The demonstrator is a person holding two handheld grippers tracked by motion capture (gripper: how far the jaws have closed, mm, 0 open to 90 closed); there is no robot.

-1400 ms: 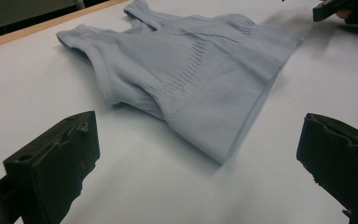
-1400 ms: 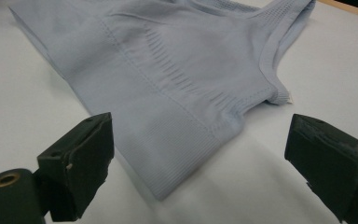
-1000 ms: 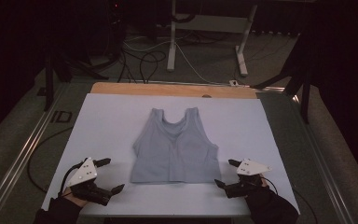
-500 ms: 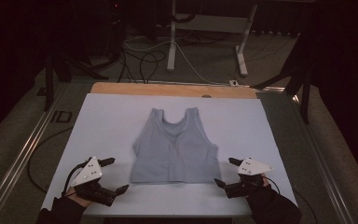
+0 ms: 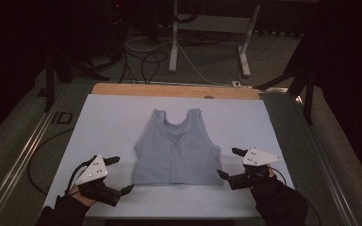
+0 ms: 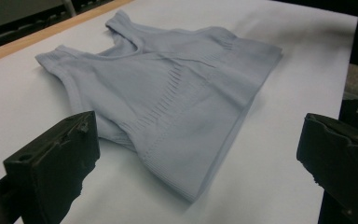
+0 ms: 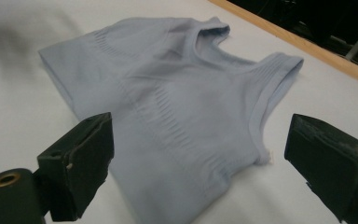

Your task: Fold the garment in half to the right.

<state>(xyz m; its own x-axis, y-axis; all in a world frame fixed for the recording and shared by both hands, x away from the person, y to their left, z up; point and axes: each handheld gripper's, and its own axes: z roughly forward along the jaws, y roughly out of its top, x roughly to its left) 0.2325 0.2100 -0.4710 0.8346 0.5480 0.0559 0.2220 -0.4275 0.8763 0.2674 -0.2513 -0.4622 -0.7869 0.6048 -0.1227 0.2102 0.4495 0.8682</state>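
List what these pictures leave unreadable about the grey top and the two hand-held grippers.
- Grey top: its underside and back layer, hidden by the front in all views.
- Left hand-held gripper: the holding hand, cut off by the high view's bottom edge.
- Right hand-held gripper: its grip, hidden by the dark sleeve.
- Small tag at the top's armhole: too small to read, right gripper view.

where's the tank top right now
The tank top lies flat at the middle of the white table cover in the high view, straps toward the far wooden edge, between the left gripper and right gripper.
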